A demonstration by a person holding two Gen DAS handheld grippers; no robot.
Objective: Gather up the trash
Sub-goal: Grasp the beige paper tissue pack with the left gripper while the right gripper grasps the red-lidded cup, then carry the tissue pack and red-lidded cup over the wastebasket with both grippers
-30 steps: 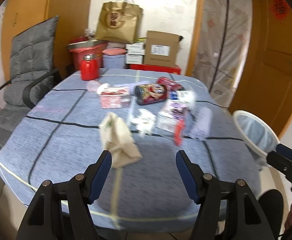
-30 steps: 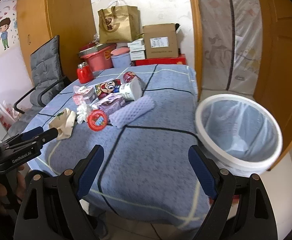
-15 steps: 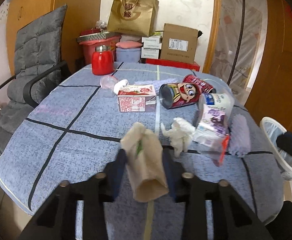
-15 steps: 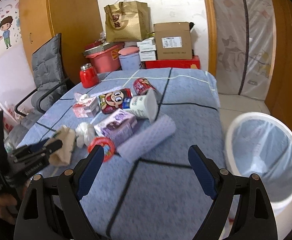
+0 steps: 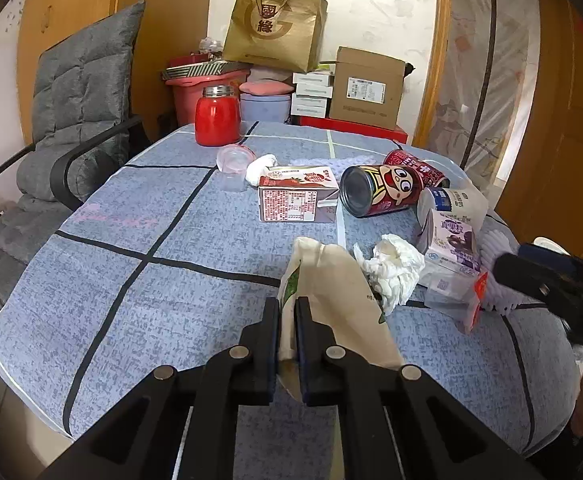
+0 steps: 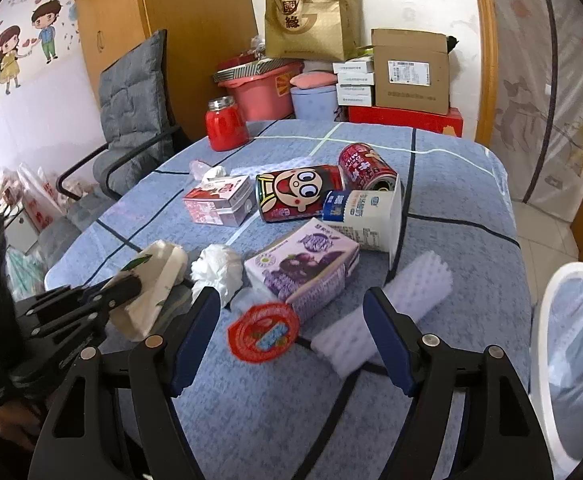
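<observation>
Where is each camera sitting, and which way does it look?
Left wrist: sits on the left gripper, looking down along its fingers, shut on the beige paper bag; the right gripper pokes in at the right edge.
Right wrist: sits on the right gripper, its open fingers around the red lid, white bin at right; left gripper and a hand show.
Both views share the table, bag and cartoon can.

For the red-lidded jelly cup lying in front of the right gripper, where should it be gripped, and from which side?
The jelly cup lies on its side, red lid facing the camera. Probably best: the right gripper, jaws open and just closing, comes from the near side and pinches across the round lid rim, left and right. The purple carton crowds it behind.
</observation>
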